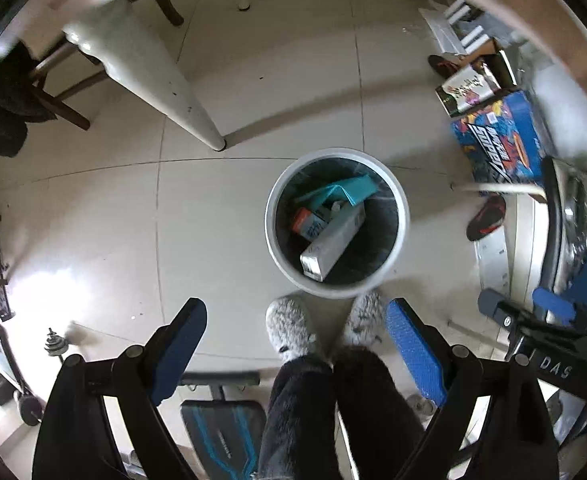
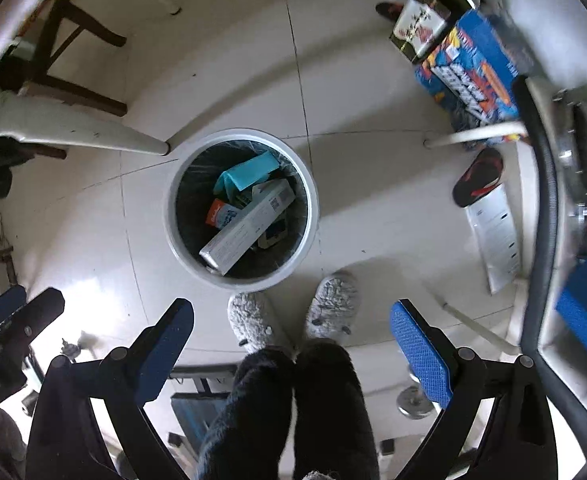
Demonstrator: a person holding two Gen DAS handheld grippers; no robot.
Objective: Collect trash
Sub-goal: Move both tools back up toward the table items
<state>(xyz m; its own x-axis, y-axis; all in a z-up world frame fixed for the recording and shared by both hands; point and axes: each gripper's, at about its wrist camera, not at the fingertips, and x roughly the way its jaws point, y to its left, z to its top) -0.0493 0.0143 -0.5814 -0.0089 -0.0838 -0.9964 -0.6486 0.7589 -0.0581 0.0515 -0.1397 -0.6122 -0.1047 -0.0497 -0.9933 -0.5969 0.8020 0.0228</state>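
While both tools point straight down at the floor:
Left gripper (image 1: pixel 296 350): jaws spread wide, nothing between.
Right gripper (image 2: pixel 292 344): jaws spread, empty.
Trash bin (image 1: pixel 402 216): below, ahead of the fingertips, holding a grey carton (image 2: pixel 249 226) and teal box (image 2: pixel 249 170).
Slippers (image 1: pixel 289 326): between the jaws, touching the bin.
Table leg (image 1: pixel 161 84): beside the bin.

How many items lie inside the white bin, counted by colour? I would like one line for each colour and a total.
Inside the white bin, as far as the views show:
Teal folded carton: 1
Long white box: 1
Orange and blue pack: 1
Dark item under the long box: 1, partly hidden
Total: 4 visible
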